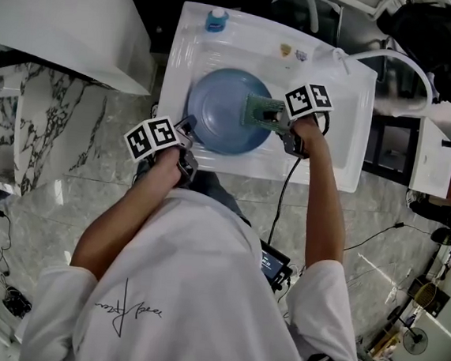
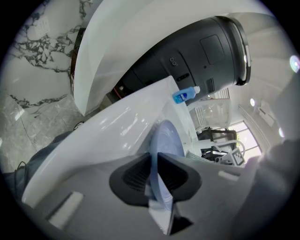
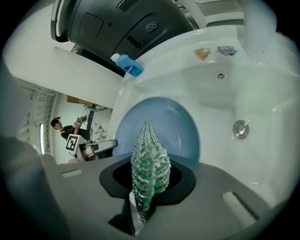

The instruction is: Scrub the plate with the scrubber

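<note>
Left claw (image 2: 155, 174) clamps plate (image 1: 224, 112) | right claw (image 3: 149, 183) clamps scrubber (image 3: 150, 161) | bottle (image 1: 216, 19) on sink (image 1: 356, 129) rim

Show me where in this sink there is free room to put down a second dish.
Free: the basin floor right of the blue plate, around the drain; also the back rim between soap bottle and stickers. Crowded: left and centre, where the left tool grips the plate and the right tool holds the scrubber over it.
</note>
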A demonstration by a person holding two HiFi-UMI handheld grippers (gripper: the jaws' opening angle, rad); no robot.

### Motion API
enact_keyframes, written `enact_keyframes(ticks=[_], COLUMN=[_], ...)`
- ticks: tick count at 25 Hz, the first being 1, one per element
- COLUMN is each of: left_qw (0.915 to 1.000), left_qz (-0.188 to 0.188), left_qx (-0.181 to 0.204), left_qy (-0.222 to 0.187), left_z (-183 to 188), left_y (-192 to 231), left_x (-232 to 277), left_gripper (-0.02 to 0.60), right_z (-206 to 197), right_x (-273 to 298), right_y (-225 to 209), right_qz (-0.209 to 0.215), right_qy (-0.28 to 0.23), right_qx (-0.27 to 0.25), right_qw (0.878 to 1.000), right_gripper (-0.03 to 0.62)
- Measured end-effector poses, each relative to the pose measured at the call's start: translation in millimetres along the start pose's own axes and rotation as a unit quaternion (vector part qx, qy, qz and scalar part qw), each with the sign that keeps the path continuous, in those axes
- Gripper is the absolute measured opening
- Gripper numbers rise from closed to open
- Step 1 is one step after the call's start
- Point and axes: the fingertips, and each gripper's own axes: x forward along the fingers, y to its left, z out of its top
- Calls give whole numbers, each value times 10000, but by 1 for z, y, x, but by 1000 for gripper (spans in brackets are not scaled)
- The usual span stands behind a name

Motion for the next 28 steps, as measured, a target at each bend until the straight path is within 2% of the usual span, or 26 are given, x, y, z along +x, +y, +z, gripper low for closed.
enact_keyframes(ticks=[12,19,28], left_qw=[10000,10000,10000], left_qz=[-11,-19,-48], left_qx=[-21,-38,-50], left_qy=[-10,-27,-35], left_z=[-1,1,1], left_y=[0,1,0], left_x=[0,-1,-1], left_gripper=[103,103,103], right_z=[-20,-22,-21], right_x=[57,78,92], right_y=[62,81,80], right_qz=[559,1005,1140], right_qy=[595,985,1162], right_qx=[-367,-175,156], right_qw=[9960,9899,9865], right_gripper=[66,66,65])
